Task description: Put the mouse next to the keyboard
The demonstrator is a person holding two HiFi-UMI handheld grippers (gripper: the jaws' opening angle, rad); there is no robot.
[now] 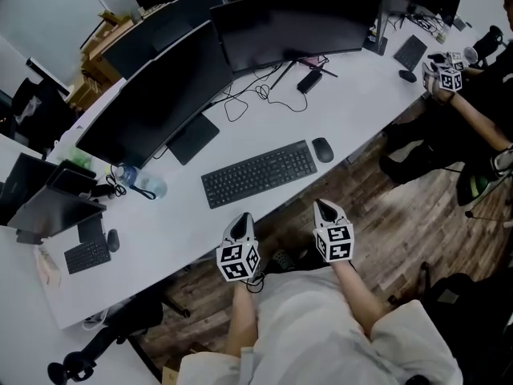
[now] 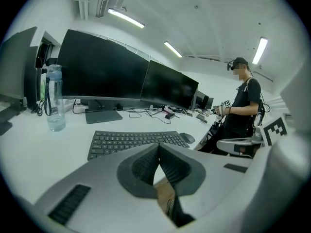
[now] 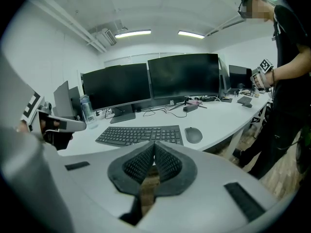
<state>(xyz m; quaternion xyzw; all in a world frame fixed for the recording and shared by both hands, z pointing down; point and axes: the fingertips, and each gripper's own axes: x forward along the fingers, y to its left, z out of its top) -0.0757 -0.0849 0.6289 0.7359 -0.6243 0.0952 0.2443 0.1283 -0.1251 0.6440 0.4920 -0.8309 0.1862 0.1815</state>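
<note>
Left hand-held gripper (image 2: 159, 152) and right hand-held gripper (image 3: 154, 147), jaws pressed together on nothing, hover off the white curved surface's (image 1: 361, 111) near edge. Beyond, the dark oval mouse (image 1: 322, 149) lies just beside the flat black keyboard's (image 1: 259, 173) right end. Only the left gripper view shows plainly the clear plastic bottle (image 2: 54, 98), seemingly part full.

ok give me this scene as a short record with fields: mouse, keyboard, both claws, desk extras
mouse: on the white desk, just right of the keyboard, close but apart
keyboard: black, in front of the two monitors
left claw: shut, empty, at the desk's near edge
right claw: shut, empty, beside the left one
extras: water bottle left of the keyboard
</note>
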